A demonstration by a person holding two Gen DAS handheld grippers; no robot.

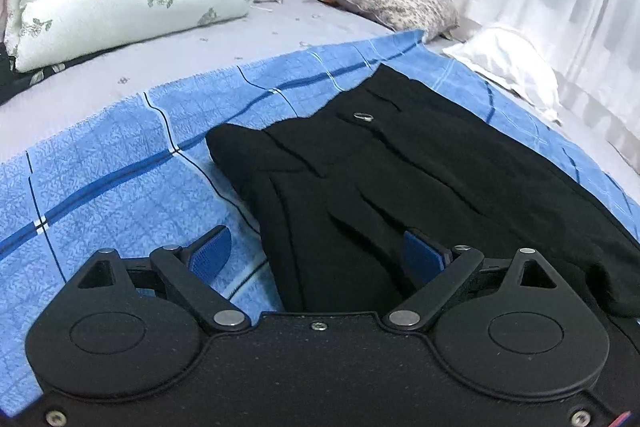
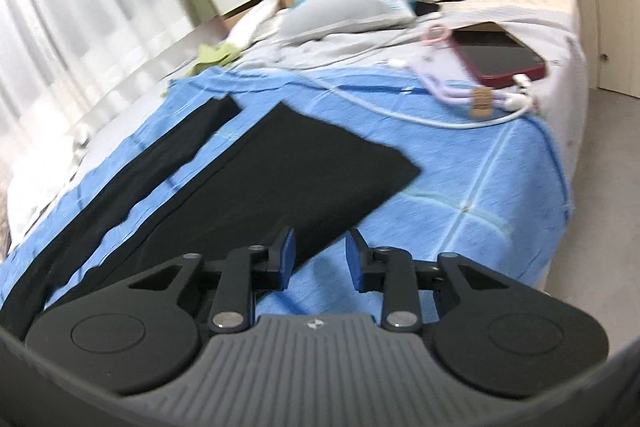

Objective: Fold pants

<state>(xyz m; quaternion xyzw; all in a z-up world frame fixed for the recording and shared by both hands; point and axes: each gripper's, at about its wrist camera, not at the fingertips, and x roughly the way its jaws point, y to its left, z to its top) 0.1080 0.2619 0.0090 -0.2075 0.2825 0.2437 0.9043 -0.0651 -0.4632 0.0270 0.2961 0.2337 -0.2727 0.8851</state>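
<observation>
On a blue checked bedspread (image 1: 120,155), black pants (image 1: 380,167) lie flat, their long axis running from the waistband at the left gripper (image 1: 316,255) to the leg hems before the right gripper (image 2: 320,251). The left gripper's jaws gape wide, straddling the near waist edge, nothing clamped. The right gripper's jaws stand partly apart, empty, just short of the near leg's side edge (image 2: 320,183). Each end appears within reach of its own gripper.

Your left gripper (image 1: 316,255): black body, blue pads, silver pivot screws.
Your right gripper (image 2: 320,253): same, ribbed grey plate.
</observation>
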